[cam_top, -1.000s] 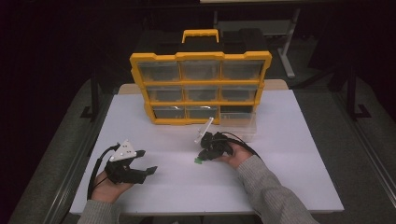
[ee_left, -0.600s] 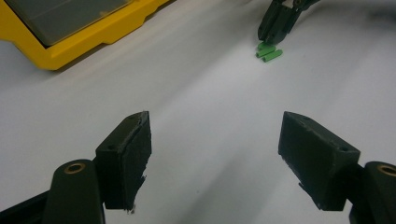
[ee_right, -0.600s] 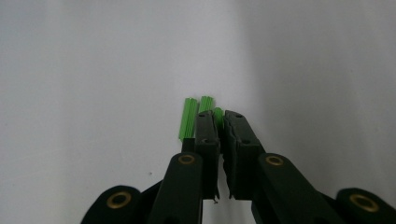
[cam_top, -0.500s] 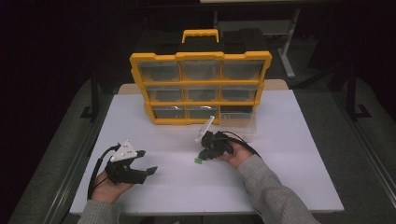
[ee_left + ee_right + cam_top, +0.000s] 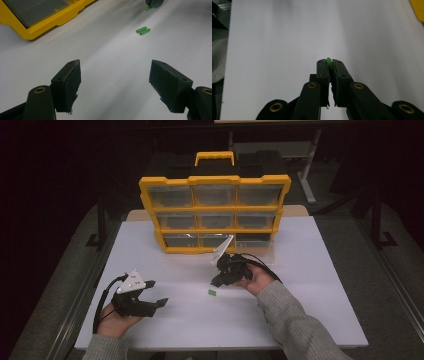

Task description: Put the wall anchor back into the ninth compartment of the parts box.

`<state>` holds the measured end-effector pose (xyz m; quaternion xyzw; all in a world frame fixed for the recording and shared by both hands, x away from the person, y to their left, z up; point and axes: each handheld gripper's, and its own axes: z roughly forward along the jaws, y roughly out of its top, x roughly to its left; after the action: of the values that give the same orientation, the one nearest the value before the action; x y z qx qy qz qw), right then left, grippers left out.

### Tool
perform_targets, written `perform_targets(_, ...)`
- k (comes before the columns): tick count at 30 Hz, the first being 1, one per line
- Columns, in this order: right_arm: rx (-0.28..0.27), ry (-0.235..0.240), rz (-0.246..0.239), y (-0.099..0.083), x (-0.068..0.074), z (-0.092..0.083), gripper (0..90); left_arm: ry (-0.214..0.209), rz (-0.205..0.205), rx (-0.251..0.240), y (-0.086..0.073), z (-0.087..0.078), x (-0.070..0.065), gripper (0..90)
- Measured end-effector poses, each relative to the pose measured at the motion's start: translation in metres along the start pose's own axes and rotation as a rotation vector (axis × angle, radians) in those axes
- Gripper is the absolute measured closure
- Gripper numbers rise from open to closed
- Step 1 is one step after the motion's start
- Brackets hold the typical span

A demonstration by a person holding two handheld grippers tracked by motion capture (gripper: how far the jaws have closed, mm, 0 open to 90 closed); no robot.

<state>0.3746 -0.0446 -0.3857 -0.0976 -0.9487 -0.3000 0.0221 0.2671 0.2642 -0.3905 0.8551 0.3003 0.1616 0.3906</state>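
Right gripper (image 5: 218, 281) sits mid-table, just near of the yellow drawer organizer (image 5: 215, 215), jaws pressed together on a small green piece (image 5: 328, 60); in the right gripper view the green tip pokes out between the pads. Two more green pieces (image 5: 143, 30) lie side by side on the white table (image 5: 310, 320), just near and slightly left of that gripper; in the high view they read as one green speck (image 5: 212, 292). Left gripper (image 5: 156, 293) rests at the near left, well apart from the pieces, jaws spread wide with nothing between them. Organizer stands upright at the far side; one bottom-row drawer looks pulled out or missing, hard to tell, and I can't make out what is in the drawers. Judgement: sorting green pieces into the organizer looks partly underway, one piece picked and not yet placed, two left on the table, left gripper idle.
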Motion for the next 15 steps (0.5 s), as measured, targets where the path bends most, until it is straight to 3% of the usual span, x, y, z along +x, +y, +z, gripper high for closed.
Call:
perform_targets(10, -0.014, 0.008, 0.007, 0.009, -0.008, -0.028, 83.6, 0.004, 0.007, -0.003, 0.000, -0.002, 0.000, 25.2)
perform_targets(15, -0.025, -0.020, 0.002, 0.014, -0.011, -0.045, 83.6, 0.005, 0.000, -0.003, 0.000, -0.001, 0.001, 25.2)
